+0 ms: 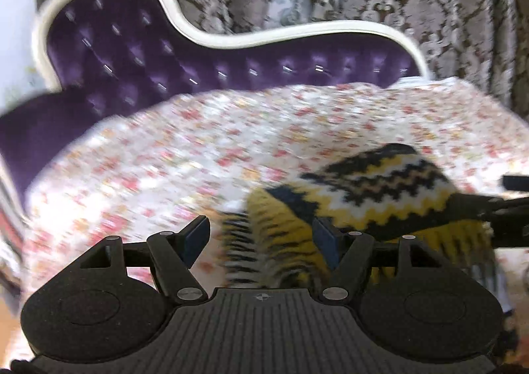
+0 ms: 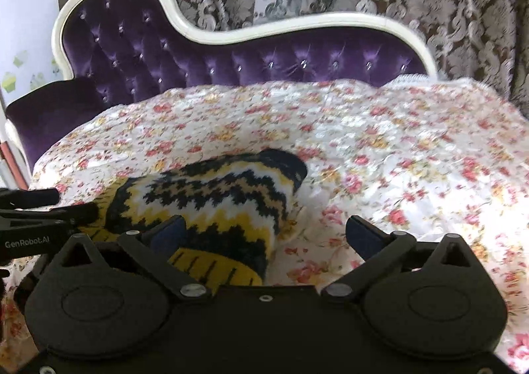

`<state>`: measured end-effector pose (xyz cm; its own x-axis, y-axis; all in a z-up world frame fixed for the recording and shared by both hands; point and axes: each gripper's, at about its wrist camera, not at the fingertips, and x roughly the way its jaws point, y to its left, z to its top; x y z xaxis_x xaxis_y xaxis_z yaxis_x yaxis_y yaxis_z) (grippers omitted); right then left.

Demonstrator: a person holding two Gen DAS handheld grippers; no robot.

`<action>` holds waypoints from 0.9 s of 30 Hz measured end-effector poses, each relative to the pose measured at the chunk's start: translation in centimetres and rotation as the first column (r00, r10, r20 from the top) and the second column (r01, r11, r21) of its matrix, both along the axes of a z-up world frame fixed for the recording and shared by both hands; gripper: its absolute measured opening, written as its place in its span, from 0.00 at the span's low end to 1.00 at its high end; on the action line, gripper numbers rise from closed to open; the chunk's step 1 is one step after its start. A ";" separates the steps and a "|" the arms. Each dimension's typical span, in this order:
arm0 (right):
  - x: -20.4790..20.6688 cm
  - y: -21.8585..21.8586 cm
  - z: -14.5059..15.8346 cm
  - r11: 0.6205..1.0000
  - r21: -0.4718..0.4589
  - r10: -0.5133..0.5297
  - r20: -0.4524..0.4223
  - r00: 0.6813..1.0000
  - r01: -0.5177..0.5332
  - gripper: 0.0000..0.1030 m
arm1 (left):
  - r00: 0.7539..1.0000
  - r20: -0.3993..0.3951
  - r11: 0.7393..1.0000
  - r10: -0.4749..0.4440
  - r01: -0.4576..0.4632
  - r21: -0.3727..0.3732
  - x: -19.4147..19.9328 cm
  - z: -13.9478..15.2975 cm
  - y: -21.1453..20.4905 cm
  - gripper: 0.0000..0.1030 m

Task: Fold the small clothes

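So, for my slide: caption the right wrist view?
Open right tool over a folded zigzag knit on a floral cover.

The left hand-held gripper (image 1: 261, 238) points forward and somewhat downward, its two blue-padded fingers (image 1: 196, 237) standing partly apart with nothing pressed between the pads. The right hand-held gripper (image 2: 269, 237) has the same downward tilt, its fingers (image 2: 363, 235) spread very wide, the pads gripping nothing. Taking the left hand-held gripper as landmark, the right one sits just beside it on its right, and each shows at the edge of the other's view.
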<state>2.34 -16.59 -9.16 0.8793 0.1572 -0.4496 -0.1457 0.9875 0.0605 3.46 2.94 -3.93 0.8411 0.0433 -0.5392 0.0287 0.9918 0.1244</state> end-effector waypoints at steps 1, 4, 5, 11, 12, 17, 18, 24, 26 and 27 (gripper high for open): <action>-0.3 0.1 0.3 1.000 -0.004 -0.007 0.019 1.000 0.008 0.99 | 1.000 0.018 0.999 0.020 -0.021 0.036 -0.2 0.3 -0.3 0.66; -1.5 0.3 1.1 0.998 -0.033 -0.055 0.077 0.996 0.057 0.99 | 0.996 0.057 0.988 0.063 -0.070 0.134 -1.0 1.0 -1.3 0.72; -2.2 0.5 1.3 0.994 -0.055 -0.085 0.108 0.991 0.091 0.99 | 0.996 0.062 0.985 0.063 -0.072 0.155 -1.2 1.2 -1.7 0.72; -4.5 0.0 1.6 0.991 -0.058 -0.109 0.176 0.978 0.121 0.99 | 0.999 -0.041 1.000 0.007 -0.006 0.024 -1.7 2.0 -1.2 0.72; -4.4 -0.4 1.7 0.995 -0.037 -0.081 0.152 0.985 0.088 0.99 | 0.998 -0.065 1.000 0.000 -0.001 -0.011 -1.8 2.1 -0.9 0.72; -4.1 -1.3 1.7 0.998 0.055 -0.001 0.011 1.000 0.001 0.99 | 0.989 -0.136 0.990 -0.054 0.035 -0.138 -2.5 2.2 -0.3 0.72; -4.2 -1.3 1.6 0.999 0.054 0.001 0.005 1.000 -0.002 0.99 | 0.988 -0.146 0.989 -0.055 0.034 -0.147 -2.6 2.1 -0.4 0.72; -4.8 -1.1 1.6 0.999 0.053 0.006 -0.028 1.000 -0.005 0.99 | 0.978 -0.198 0.982 -0.058 0.020 -0.185 -3.1 1.8 -1.3 0.72; -5.0 -1.3 1.5 0.998 0.069 0.002 -0.043 0.999 0.001 0.99 | 0.978 -0.203 0.982 -0.048 0.008 -0.191 -3.2 1.8 -1.3 0.72; -5.1 -1.3 1.5 0.997 0.074 0.001 -0.047 0.999 0.002 0.99 | 0.978 -0.205 0.981 -0.041 0.001 -0.192 -3.3 1.7 -1.4 0.72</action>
